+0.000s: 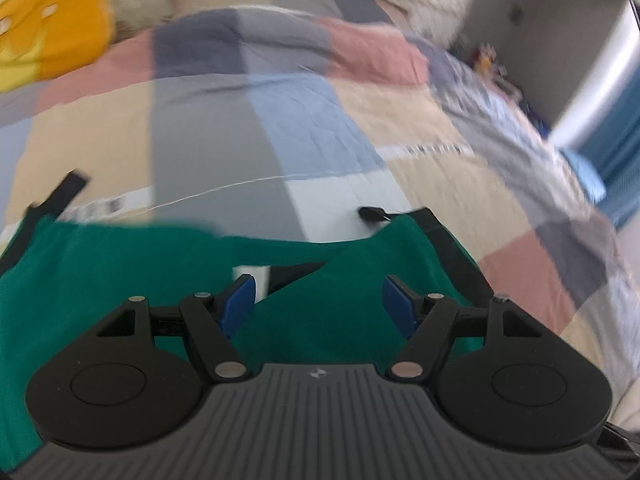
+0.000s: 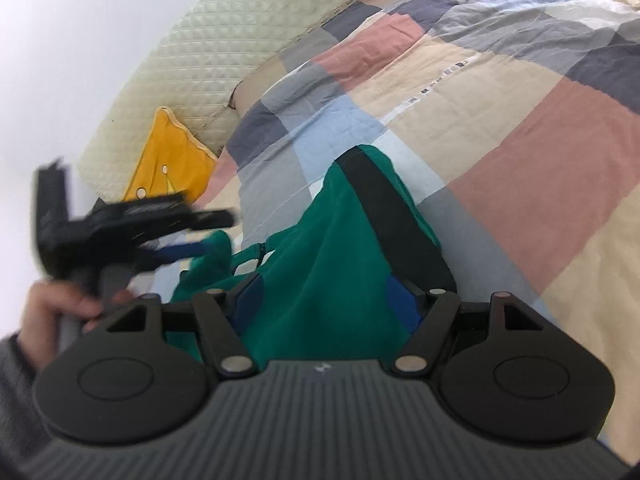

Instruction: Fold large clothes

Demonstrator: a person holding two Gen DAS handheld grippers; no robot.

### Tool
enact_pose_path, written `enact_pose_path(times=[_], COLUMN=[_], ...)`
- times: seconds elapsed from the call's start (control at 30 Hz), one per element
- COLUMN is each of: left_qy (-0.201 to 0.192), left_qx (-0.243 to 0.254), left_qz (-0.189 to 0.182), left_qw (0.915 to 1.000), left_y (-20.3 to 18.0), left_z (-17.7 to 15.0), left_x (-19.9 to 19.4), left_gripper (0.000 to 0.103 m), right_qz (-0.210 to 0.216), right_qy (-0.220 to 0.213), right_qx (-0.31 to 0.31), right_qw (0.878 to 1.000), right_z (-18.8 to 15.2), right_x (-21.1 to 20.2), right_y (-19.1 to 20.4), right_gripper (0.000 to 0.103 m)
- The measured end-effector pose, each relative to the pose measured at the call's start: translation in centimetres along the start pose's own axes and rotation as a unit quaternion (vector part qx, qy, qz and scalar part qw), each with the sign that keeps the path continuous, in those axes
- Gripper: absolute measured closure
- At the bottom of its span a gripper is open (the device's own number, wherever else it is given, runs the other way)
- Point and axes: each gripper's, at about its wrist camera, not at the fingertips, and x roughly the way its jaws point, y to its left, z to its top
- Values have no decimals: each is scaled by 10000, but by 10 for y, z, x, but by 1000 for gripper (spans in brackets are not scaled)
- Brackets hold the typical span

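A green garment (image 1: 120, 272) with black trim lies crumpled on the patchwork quilt (image 1: 320, 120). In the left wrist view my left gripper (image 1: 320, 300) hovers over it, blurred, jaws wide apart with nothing pinched. In the right wrist view the same green garment (image 2: 340, 260), crossed by a black strip (image 2: 392, 220), runs forward between the pads of my right gripper (image 2: 326, 302). These pads stand wide and do not squeeze the cloth. At the left of that view a hand (image 2: 52, 312) holds the blurred left gripper (image 2: 208, 234) beside a bunched green fold.
The quilt (image 2: 520, 160) covers a bed with a cream padded headboard (image 2: 208, 52). A yellow cushion (image 2: 172, 160) leans against it, also in the left wrist view as the yellow cushion (image 1: 60, 20). A grey cabinet (image 1: 560, 40) stands past the bed's far right corner.
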Motion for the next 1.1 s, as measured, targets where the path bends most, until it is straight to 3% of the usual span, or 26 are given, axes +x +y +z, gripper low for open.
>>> enact_pose_path(times=[0.23, 0.43, 0.5, 0.53, 0.57, 0.67, 0.9, 1.1], left_qy=[628, 948, 892, 901, 911, 747, -35, -312], left_qx=[155, -51, -125, -177, -220, 91, 261, 935], left_qz=[-35, -201, -352, -436, -477, -418, -577, -178], left_qw=[9979, 9953, 9953, 9948, 9945, 9963, 9980, 9950], left_y=[-10, -10, -10, -11, -13, -27, -56, -112], left_z=[19, 21, 20, 20, 21, 24, 74, 103], left_x=[78, 116, 116, 116, 114, 101, 52, 58], left_gripper=[28, 30, 50, 70, 82, 94, 96, 96], right_qz=[382, 337, 276, 264, 262, 258, 237, 66], right_qy=[-23, -87, -79, -86, -95, -122, -415, -470], right_qx=[343, 407, 326, 297, 292, 315, 153, -29], right_qw=[9987, 9986, 9991, 9992, 9992, 9991, 9987, 9989], right_z=[5, 3, 2, 2, 2, 2, 4, 4], right_x=[9, 20, 22, 23, 23, 22, 12, 11], right_y=[-22, -26, -24, -23, -23, -23, -15, -12], right_gripper=[33, 34, 34, 34, 34, 34, 33, 33])
